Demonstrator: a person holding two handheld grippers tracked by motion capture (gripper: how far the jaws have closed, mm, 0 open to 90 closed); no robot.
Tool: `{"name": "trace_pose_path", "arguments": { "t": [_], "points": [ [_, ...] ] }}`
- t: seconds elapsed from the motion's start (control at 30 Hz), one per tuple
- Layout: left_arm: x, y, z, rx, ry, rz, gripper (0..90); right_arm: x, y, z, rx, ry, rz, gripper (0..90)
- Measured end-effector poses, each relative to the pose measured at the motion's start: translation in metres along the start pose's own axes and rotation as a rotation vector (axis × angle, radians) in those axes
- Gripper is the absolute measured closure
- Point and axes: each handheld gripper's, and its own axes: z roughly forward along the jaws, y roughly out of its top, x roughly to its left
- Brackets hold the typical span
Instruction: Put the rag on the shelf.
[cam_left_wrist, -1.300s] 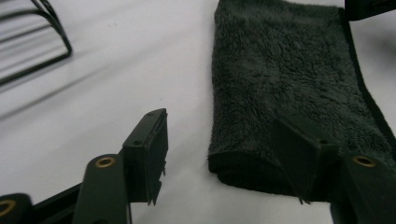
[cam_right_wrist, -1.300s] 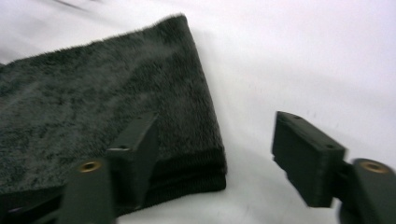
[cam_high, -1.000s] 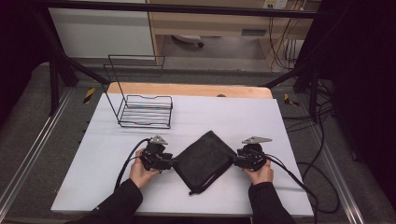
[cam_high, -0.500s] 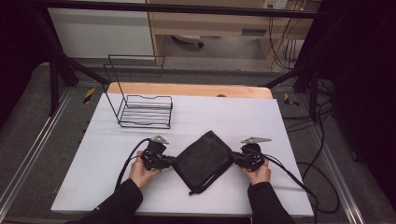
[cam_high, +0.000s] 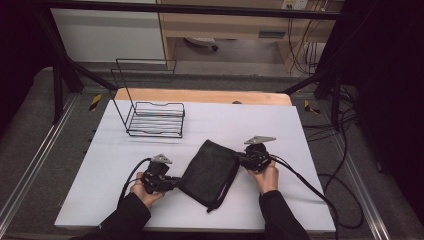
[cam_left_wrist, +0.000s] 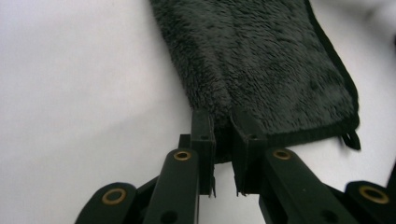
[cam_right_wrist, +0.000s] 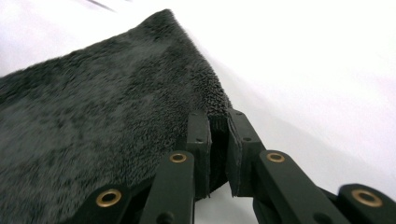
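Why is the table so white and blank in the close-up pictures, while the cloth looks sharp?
Left gripper view: the white table is overexposed, its texture washed out, while the dark fluffy towel shows crisp pile. Right gripper view: the same glare; the towel's far tip goes soft. High view: even light on the table, dark surroundings, and the black wire rack stays sharp.

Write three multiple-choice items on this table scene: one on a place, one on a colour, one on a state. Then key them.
1. Where does the wire rack stand?
A. at the far left of the table
B. between the two tools
C. on the cloth

2. What colour is the cloth?
A. white
B. red
C. black

3. How is the left tool?
A. open above the table
B. shut on the cloth's edge
C. holding the rack

Key: 1 A, the rack stands beyond the left hand; 2 C, its pile is dark in both gripper views; 3 B, cloth sits pinched between its jaws, as with the right tool.
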Motion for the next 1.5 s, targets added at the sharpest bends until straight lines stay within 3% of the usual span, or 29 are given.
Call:
{"name": "trace_pose_path", "arguments": {
  "t": [0.23, 0.33, 0.47, 0.57, 0.6, 0.73, 0.8, 0.93, 1.03, 1.1, 1.2, 1.33, 1.5],
  "points": [
    [-0.011, -0.019, -0.012, -0.017, 0.017, 0.025, 79.8, 0.015, 0.02, 0.025, 0.012, 0.022, -0.08, 81.6],
    [-0.017, -0.03, -0.016, -0.026, 0.032, 0.024, 79.5, 0.025, 0.034, 0.037, -0.004, 0.061, -0.108, 81.6],
    [-0.023, -0.042, -0.018, -0.044, 0.046, 0.002, 78.3, 0.035, 0.037, 0.05, 0.001, 0.066, -0.124, 80.8],
    [-0.022, -0.044, -0.018, -0.045, 0.048, 0.001, 76.2, 0.034, 0.034, 0.054, 0.008, 0.055, -0.117, 76.9],
    [-0.021, -0.044, -0.018, -0.043, 0.047, 0.003, 72.0, 0.033, 0.033, 0.052, -0.002, 0.04, -0.113, 66.4],
    [-0.016, -0.04, -0.027, -0.096, 0.063, -0.011, 57.2, 0.039, 0.028, 0.034, -0.063, 0.075, -0.101, 44.4],
    [-0.015, -0.038, -0.027, -0.106, 0.07, -0.015, 53.5, 0.043, 0.022, 0.022, -0.056, 0.087, -0.096, 35.8],
    [-0.007, -0.036, -0.021, -0.089, 0.069, -0.027, 57.6, 0.056, 0.001, -0.003, -0.031, 0.1, -0.079, 28.4],
    [-0.002, -0.036, -0.013, -0.054, 0.027, -0.045, 64.8, 0.066, -0.019, -0.015, -0.039, 0.116, -0.081, 25.0],
    [-0.003, -0.037, -0.012, -0.046, 0.015, -0.048, 69.8, 0.072, -0.032, -0.018, -0.023, 0.13, -0.084, 25.0],
    [-0.004, -0.038, -0.012, -0.046, 0.013, -0.058, 74.6, 0.082, -0.046, -0.013, 0.016, 0.156, -0.069, 34.3],
    [-0.006, -0.038, -0.012, -0.039, 0.014, -0.073, 80.9, 0.087, -0.051, -0.005, 0.057, 0.183, 0.026, 48.3],
    [-0.008, -0.038, -0.014, -0.035, 0.009, -0.085, 83.2, 0.088, -0.051, -0.006, 0.072, 0.192, 0.08, 68.7]
  ]
}}
